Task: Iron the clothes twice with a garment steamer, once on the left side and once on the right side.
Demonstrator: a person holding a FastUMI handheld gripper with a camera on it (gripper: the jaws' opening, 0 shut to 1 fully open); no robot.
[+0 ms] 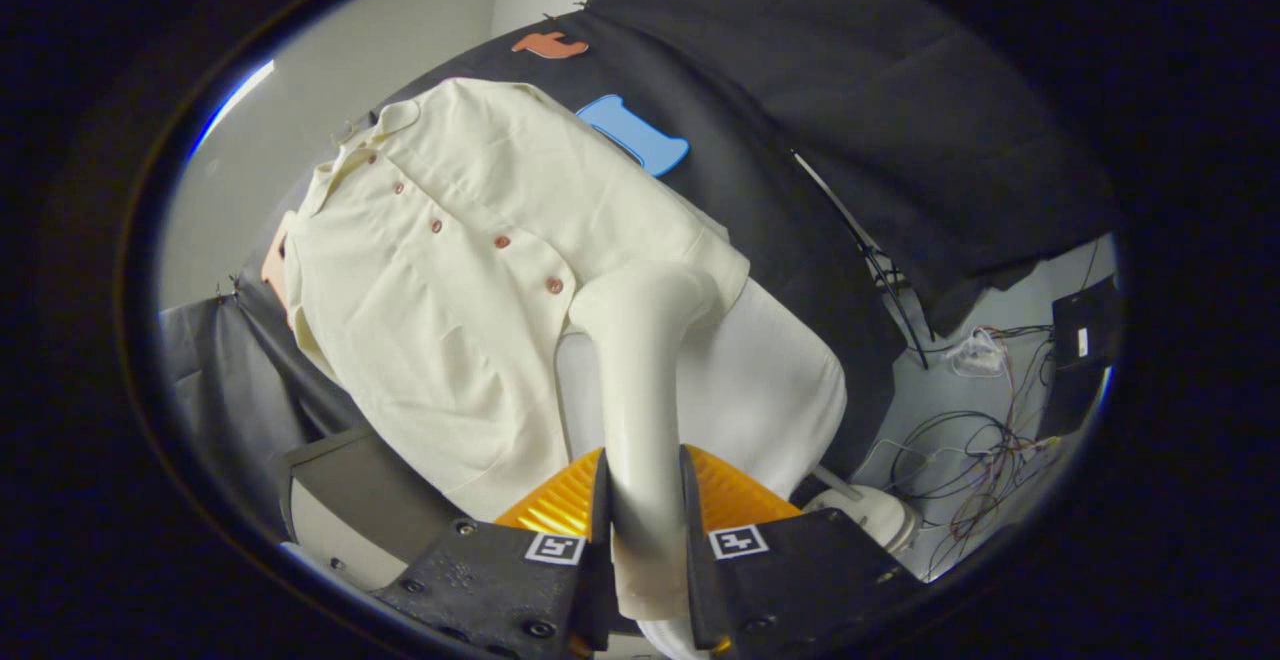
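Gripper view: steamer held against the shirt, pass under way

Gripper view shows the claw (645, 540) closed on the handle of the garment steamer (640, 360), both fingers pressing its sides. The steamer's head reaches forward and rests against the cream shirt (440, 270), which hangs on the black booth wall (800, 140) with its row of buttons (502, 241) running down the middle. The head sits low on the shirt, just beside the last button, on the panel nearer the cables (960, 460) on the floor. How many passes are finished cannot be read from this moment. One side appears to be in progress, so at least the other side likely remains.
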